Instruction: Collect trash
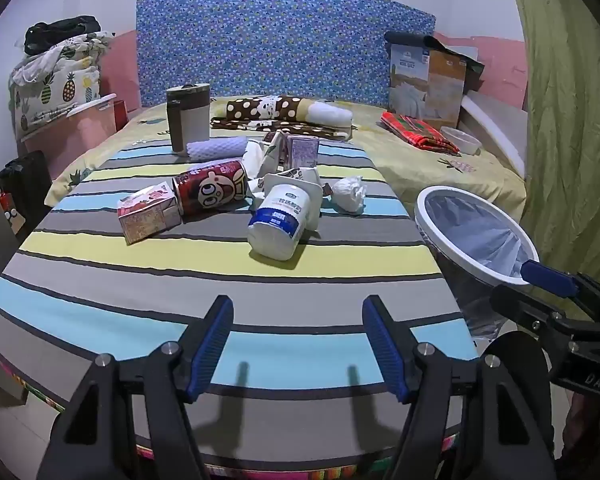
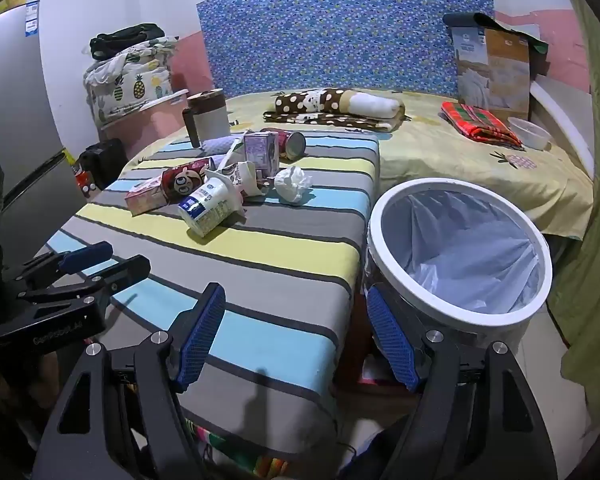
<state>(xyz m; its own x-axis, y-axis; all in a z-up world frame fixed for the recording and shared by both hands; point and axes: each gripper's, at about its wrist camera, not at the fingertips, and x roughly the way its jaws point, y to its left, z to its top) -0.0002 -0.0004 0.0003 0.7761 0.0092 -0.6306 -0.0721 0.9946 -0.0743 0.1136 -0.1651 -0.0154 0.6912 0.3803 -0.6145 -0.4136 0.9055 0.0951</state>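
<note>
— Where does the left wrist camera look from?

— From behind its own fingers, angled down over the near end of the striped cloth (image 1: 220, 280), facing the blue headboard (image 1: 284, 40). The litter sits midway up that cloth.

— And the right one?

— Beside it, further right, close above the white-rimmed bin (image 2: 460, 248) just off the cloth's right edge.

— What do they share?

— The cloth, the litter, headboard, bin; each catches the other gripper at its edge.

Brown polka-dot blanket (image 1: 284, 114) (folded), plaid cloth (image 1: 418, 130)
</note>
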